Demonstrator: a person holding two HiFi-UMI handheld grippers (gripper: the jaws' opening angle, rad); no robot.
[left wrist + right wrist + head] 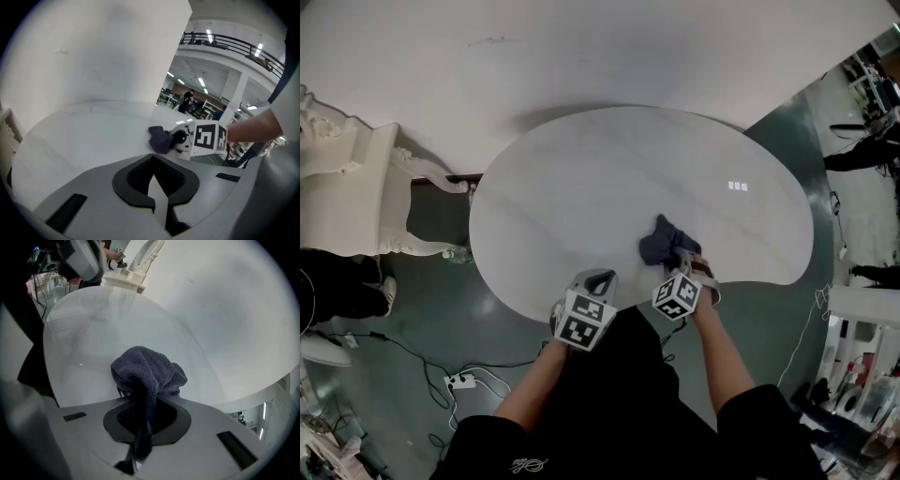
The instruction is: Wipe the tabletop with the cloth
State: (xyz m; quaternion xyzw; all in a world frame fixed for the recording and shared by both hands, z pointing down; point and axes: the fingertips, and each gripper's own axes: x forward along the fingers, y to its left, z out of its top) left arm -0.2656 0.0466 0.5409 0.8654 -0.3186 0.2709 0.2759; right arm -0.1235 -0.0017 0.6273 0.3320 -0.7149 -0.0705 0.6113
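A dark blue cloth (660, 241) lies bunched on the white oval tabletop (581, 187), near its front right edge. My right gripper (682, 258) is shut on the near end of it. In the right gripper view the cloth (147, 373) rises in a hump out of the jaws of that gripper (140, 430). My left gripper (597, 280) hovers over the front edge of the table, left of the cloth, shut with nothing in it. In the left gripper view its jaws (157, 187) meet, and the cloth (159, 138) and the right gripper's marker cube (209, 137) lie ahead to the right.
An ornate white piece of furniture (352, 187) stands left of the table. Cables and a power strip (459, 381) lie on the green floor at front left. A white wall (581, 47) runs behind the table. A person (187, 98) stands far off.
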